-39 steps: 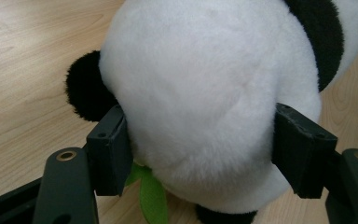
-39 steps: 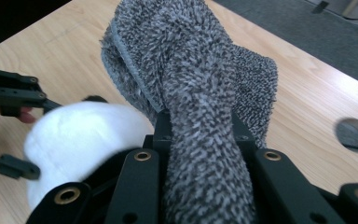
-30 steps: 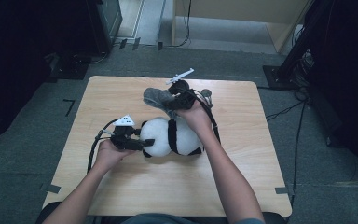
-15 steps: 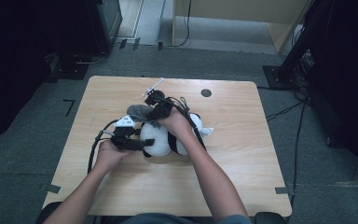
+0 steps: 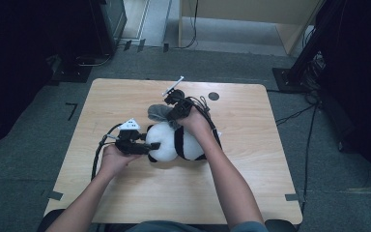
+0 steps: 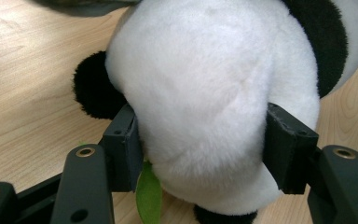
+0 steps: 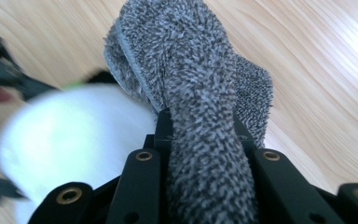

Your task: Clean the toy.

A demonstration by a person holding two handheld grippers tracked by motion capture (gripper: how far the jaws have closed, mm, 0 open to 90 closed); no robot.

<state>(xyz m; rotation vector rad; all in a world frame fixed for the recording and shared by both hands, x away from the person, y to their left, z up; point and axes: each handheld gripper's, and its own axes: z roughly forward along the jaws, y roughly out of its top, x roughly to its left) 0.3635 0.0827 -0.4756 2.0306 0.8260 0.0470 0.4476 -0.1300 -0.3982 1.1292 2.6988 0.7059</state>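
Sitting about mid-table, a bit toward the left edge of the light wooden table point(image 5: 125, 203), is the black-and-white plush panda toy point(image 5: 174, 142). The left gripper point(image 5: 145, 146) has just been closing its jaws, and they now squeeze the panda's white head from both sides point(image 6: 200, 107). The right gripper point(image 5: 176, 112) is clamped tight on a fuzzy grey microfibre cloth point(image 7: 200, 93), which hangs just above the panda's head, on the side toward the far edge.
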